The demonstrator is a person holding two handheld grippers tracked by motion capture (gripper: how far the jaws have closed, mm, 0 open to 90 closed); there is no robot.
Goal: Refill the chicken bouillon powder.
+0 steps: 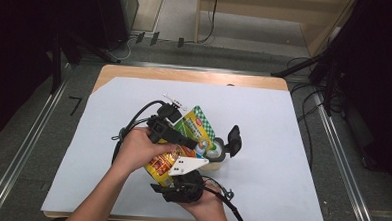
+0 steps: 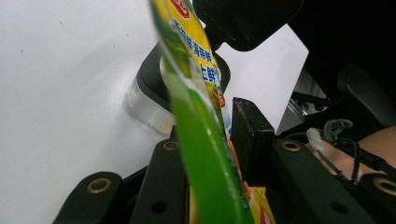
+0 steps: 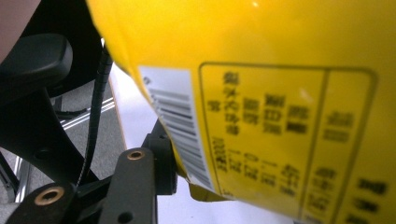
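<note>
A yellow and green snack pouch [image 1: 196,125] hangs tilted over a clear round container [image 1: 216,152] whose black flip lid [image 1: 234,139] stands open. My left gripper [image 1: 188,140] is shut on the pouch near its upper half. In the left gripper view the pouch [image 2: 205,154] runs edge-on between the two pads, one pad [image 2: 252,135] pressing its side, with the container [image 2: 149,100] just beyond. My right gripper [image 1: 171,177] holds the pouch's lower end from the near side. In the right gripper view the pouch's yellow back with its barcode [image 3: 180,126] lies against one finger [image 3: 140,182]; the other finger is hidden.
A white sheet [image 1: 282,144] covers the wooden table [image 1: 185,75]. Black cables trail from both grippers near the table's front edge. Grey floor, metal rails and dark stands lie around the table.
</note>
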